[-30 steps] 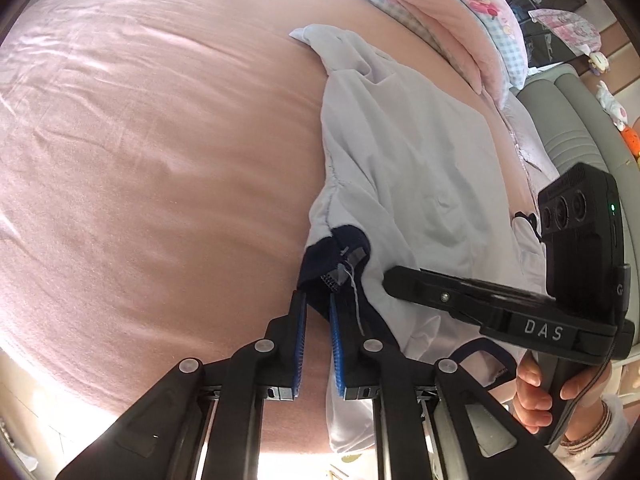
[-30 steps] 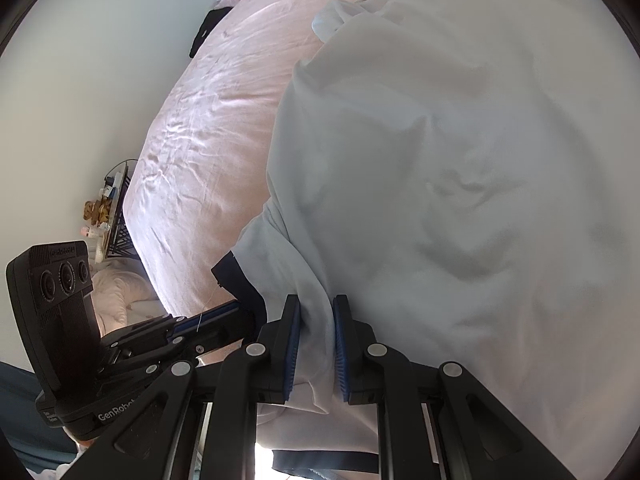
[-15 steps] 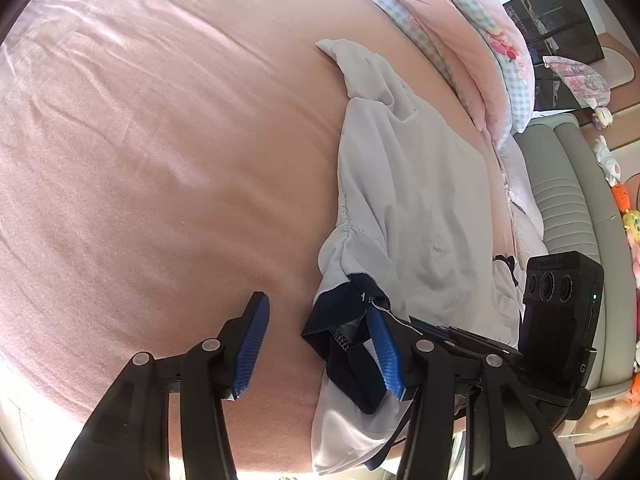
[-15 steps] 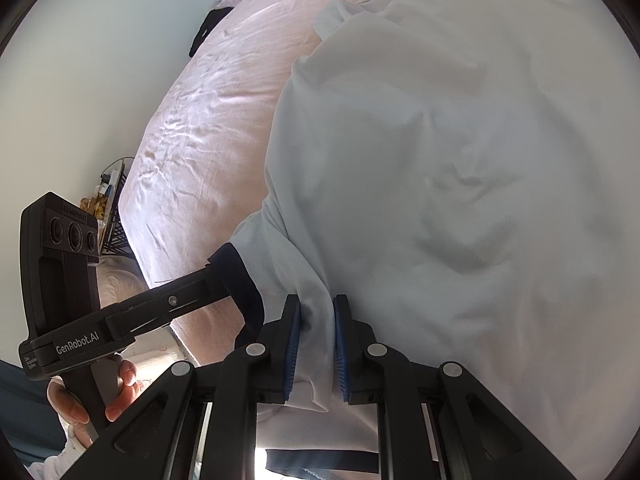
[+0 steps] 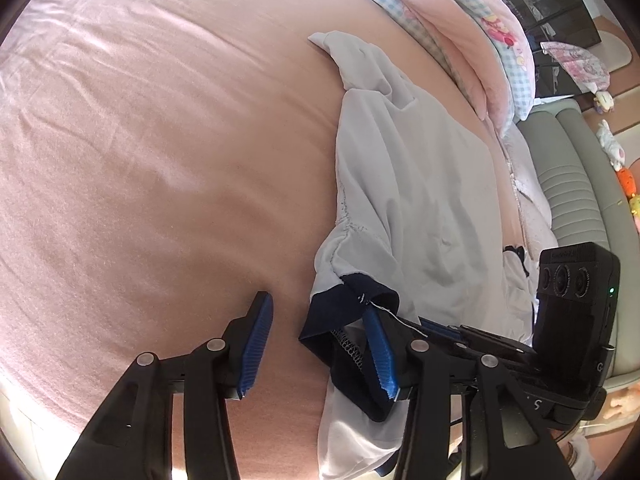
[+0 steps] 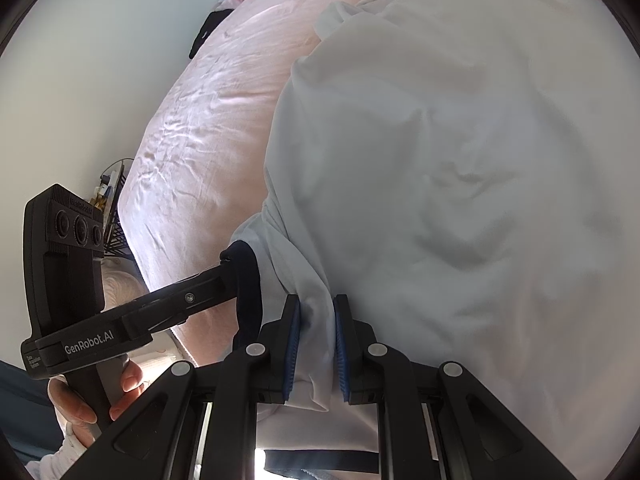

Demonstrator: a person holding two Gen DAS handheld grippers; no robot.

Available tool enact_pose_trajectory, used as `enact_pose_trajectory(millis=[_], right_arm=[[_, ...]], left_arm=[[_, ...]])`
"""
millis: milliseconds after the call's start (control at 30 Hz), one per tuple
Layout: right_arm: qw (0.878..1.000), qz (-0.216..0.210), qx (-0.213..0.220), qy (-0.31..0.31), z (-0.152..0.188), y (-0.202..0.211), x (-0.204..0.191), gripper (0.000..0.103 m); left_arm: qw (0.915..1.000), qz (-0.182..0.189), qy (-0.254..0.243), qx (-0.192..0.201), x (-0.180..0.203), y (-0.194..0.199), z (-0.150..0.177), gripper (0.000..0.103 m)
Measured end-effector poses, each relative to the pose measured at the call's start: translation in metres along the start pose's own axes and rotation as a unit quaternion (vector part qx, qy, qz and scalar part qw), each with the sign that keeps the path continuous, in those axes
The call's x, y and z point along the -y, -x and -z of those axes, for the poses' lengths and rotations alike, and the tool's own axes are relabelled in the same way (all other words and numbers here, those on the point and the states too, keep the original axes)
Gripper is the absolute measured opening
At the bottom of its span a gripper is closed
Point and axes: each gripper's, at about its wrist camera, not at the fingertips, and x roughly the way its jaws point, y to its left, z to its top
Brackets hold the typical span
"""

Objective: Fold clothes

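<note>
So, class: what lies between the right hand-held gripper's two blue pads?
A bunched fold of the pale grey cotton garment, pinched between the right hand-held gripper, seen in the right wrist view.

Pale grey-white garment with navy cuff; pink bedsheet; pink-and-blue checked quilt; blue claw pads.

The left tool angles downward, its jaws closing, while the right tool stays pinched tight.
</note>
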Motion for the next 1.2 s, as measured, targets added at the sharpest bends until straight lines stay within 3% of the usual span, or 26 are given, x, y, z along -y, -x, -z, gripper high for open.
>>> enact_pose_trajectory(millis=[67, 133, 333, 467, 600, 833, 1000, 1200], right_arm=[[1.0, 0.004, 0.001, 0.001, 0.001, 0.001, -0.002, 0.015], [1.0, 0.02, 0.003, 0.015, 0.002, 0.003, -0.008, 0.015], [0.993, 0.081, 0.018, 0.085, 0.009, 0.017, -0.033, 0.016], [0.988, 0.096, 0.037, 0.115, 0.018, 0.031, -0.047, 0.016], [0.985, 0.091, 0.053, 0.14, 0.027, 0.04, -0.063, 0.016], [0.985, 0.039, 0.056, 0.16, 0.037, 0.038, -0.085, 0.016], [0.982, 0.062, 0.041, 0.175, 0.038, 0.02, -0.093, 0.016], [0.988, 0.066, 0.031, 0.136, 0.03, 0.005, -0.081, 0.016]], left_arm=[[0.9994, -0.022, -0.026, 0.01, 0.006, -0.001, -0.002, 0.021], [0.9981, -0.041, -0.043, 0.018, 0.012, -0.003, -0.003, 0.01], [0.9959, -0.023, -0.079, 0.038, 0.03, 0.001, -0.003, 0.008], [0.9944, -0.016, -0.096, 0.041, 0.036, 0.006, -0.003, 0.008], [0.9935, -0.001, -0.103, 0.05, 0.038, 0.013, -0.006, 0.008], [0.9914, 0.012, -0.114, 0.064, 0.046, 0.022, -0.015, 0.007], [0.9922, 0.041, -0.099, 0.065, 0.046, 0.026, -0.021, 0.007], [0.9926, 0.045, -0.093, 0.063, 0.044, 0.027, -0.022, 0.007]])
